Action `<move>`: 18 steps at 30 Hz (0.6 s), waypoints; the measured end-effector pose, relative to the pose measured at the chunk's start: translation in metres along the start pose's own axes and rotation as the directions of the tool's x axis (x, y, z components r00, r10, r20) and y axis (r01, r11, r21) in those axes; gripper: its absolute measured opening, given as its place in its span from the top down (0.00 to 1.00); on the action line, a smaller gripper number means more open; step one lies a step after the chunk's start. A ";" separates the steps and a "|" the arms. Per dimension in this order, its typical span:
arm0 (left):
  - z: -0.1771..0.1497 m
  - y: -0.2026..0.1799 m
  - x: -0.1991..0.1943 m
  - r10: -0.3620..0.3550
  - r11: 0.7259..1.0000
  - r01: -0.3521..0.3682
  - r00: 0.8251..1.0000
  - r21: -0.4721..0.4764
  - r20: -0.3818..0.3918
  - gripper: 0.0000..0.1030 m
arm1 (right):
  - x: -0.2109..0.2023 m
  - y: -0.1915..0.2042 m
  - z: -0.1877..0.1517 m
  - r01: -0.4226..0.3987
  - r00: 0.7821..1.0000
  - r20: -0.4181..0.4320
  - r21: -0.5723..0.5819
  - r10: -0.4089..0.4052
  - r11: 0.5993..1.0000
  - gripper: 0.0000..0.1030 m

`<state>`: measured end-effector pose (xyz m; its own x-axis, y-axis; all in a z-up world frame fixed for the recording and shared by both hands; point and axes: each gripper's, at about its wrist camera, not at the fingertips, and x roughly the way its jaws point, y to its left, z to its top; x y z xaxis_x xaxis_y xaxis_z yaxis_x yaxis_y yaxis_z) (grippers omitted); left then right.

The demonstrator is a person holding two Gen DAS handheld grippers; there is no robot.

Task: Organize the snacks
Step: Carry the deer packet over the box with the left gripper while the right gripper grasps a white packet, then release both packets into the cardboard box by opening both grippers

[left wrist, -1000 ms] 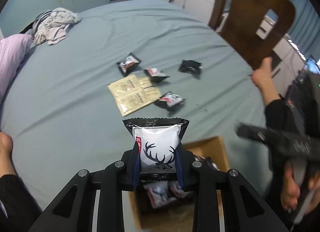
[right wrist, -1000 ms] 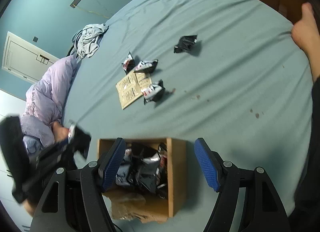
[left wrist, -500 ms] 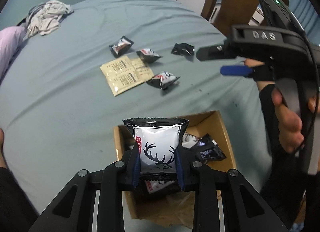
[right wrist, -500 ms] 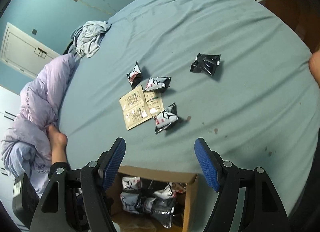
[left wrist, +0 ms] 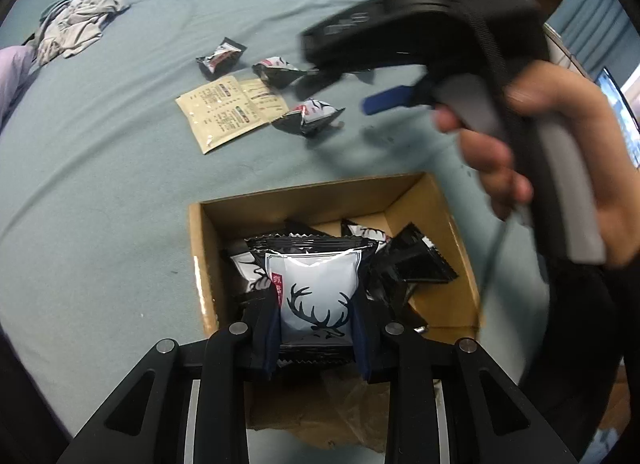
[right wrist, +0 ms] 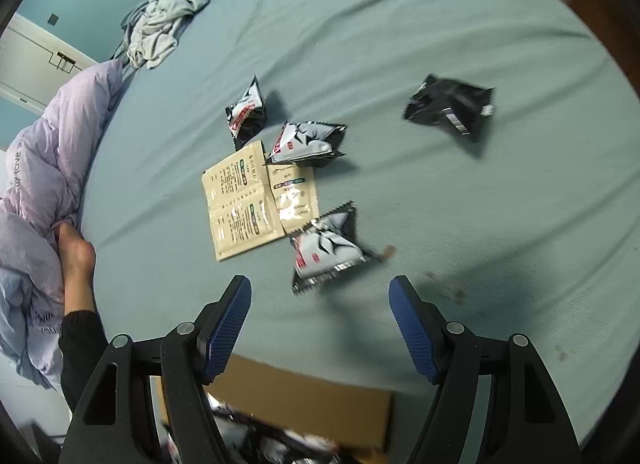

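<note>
The deer-print snack packet sits pinched in the left gripper above the cardboard box near the bed's near edge. The right gripper gapes empty over a loose packet.

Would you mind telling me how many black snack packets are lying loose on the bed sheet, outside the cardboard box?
4. One farthest back, one at the tan sachets' far edge, one nearest the open right tongs, and one alone to the right. None seems hidden.
</note>
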<state>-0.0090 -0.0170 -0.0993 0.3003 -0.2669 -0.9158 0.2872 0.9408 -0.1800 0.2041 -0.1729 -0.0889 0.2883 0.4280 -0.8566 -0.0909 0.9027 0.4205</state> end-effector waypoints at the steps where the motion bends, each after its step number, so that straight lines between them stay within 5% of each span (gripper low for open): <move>1: -0.001 0.001 0.000 -0.001 1.000 0.001 1.000 -0.002 -0.002 0.72 | 0.006 0.002 0.004 0.012 1.000 -0.008 -0.008 -0.012 1.000 0.31; 4: -0.002 0.005 -0.001 -0.004 1.000 0.004 1.000 -0.014 -0.007 0.72 | 0.026 0.010 0.018 0.107 0.994 -0.030 -0.042 -0.108 0.993 0.31; 9: -0.002 0.008 0.000 0.016 1.000 -0.016 1.000 -0.026 0.000 0.72 | 0.045 0.024 0.023 0.106 0.993 -0.048 -0.102 -0.112 0.989 0.31; 12: -0.002 0.009 0.001 0.011 0.999 -0.011 1.000 -0.030 -0.001 0.72 | 0.047 0.028 0.020 0.160 0.986 -0.015 -0.119 -0.163 0.980 0.53; 18: -0.002 0.015 0.010 -0.030 0.997 0.028 0.999 -0.077 -0.018 0.72 | 0.040 0.027 0.009 0.148 0.989 0.027 -0.122 -0.145 0.982 0.57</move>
<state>-0.0031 -0.0053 -0.1122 0.2749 -0.2911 -0.9164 0.2250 0.9461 -0.2330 0.2220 -0.1320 -0.1092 0.3238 0.2909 -0.9003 -0.1625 0.9545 0.2500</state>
